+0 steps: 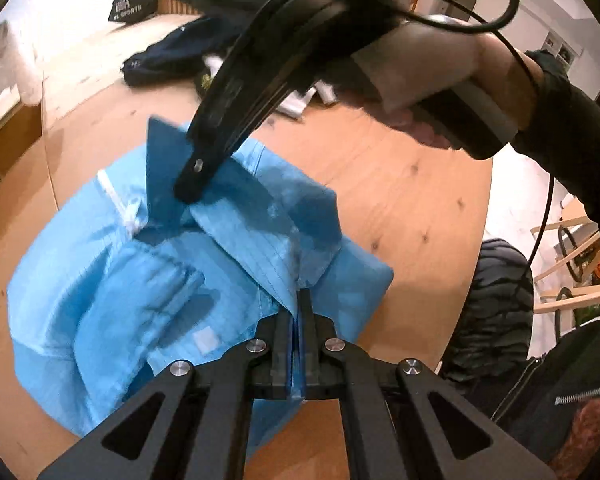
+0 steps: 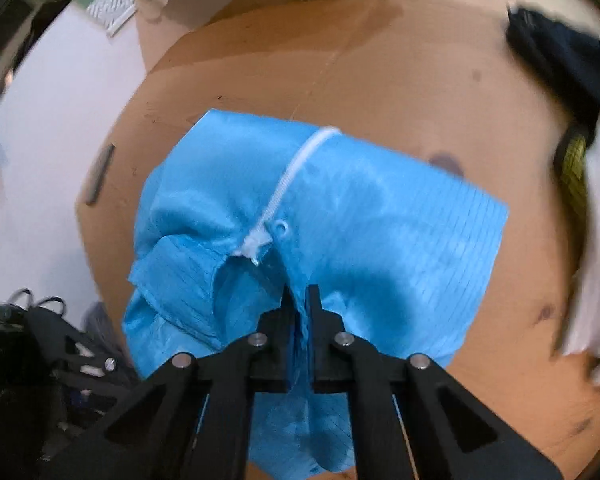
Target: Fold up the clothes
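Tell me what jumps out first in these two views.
The bright blue garment with a white zipper lies bunched mid-table on the wooden table. Both grippers are shut on its fabric: the left gripper and the right gripper. Dark clothes lie at the table's far edge.

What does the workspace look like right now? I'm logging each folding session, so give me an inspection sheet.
Surface: round wooden table, with dark knots.
Job's things: blue garment with a white zipper, bunched on the table, not yet flat.
Clutter: dark garment and white items at the far side; a black bag beyond.
Grippers: left gripper shut on the blue garment's edge; right gripper shut on the fabric near the collar.
Cables: black cable trailing from the right hand's device.
Surroundings: wooden chair beside the table, pale floor.
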Demonstrator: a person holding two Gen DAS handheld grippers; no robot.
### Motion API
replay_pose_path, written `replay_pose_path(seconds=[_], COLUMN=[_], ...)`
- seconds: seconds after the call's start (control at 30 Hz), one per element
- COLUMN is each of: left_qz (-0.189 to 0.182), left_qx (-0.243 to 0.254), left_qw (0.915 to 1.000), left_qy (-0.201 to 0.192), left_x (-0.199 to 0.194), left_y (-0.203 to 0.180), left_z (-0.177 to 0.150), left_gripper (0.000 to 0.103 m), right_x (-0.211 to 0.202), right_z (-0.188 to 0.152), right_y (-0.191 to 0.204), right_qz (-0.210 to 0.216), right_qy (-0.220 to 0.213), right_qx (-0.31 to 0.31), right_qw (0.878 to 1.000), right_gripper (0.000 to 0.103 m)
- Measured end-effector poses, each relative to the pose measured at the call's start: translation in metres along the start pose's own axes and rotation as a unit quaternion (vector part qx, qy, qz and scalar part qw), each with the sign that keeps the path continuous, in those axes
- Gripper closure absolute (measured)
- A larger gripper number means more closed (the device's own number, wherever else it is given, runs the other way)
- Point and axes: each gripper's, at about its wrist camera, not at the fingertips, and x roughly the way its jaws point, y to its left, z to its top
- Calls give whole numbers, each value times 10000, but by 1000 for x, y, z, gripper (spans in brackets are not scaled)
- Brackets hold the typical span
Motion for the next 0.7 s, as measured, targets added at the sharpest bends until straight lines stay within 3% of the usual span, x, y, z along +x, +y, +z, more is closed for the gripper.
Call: replay_pose_path(seconds=[0.1, 0.17, 0.27, 0.33, 0.4, 0.5, 0.63, 0.7], left_qz=[4, 19, 43, 59, 75, 66, 32, 15], left_qx=[-4, 22, 61, 87, 113, 160, 229, 264], left_qw=[10000, 10000, 10000, 9999, 9999, 9998, 9997, 9996], left_qy=[36, 38, 41, 44, 46, 26, -17, -39], left_x=[4, 5, 8, 9, 11, 10, 8, 7], left_y=[2, 2, 2, 1, 1, -1, -6, -8], left_z=[-6, -8, -12, -14, -17, -18, -18, -18], left_gripper=[102, 102, 102, 102, 102, 102, 102, 102], right_x=[-6, -16, -30, -27, -13, -4, -25, -42], right_z=[-5, -6, -8, -13, -16, -16, -13, -13], right_y=[-5, -6, -9, -16, -30, -27, 9, 24], right_qz=[433, 963, 1950, 2382, 2358, 604, -617, -942], right_qy=[-135, -279, -532, -666, -610, -363, -511, -725], right_qx=[241, 430, 730, 894, 1215, 798, -85, -357], right_qw=[9987, 9940, 9766, 9648, 9622, 9943, 9967, 9923], right_gripper=[101, 101, 101, 101, 101, 95, 80, 71])
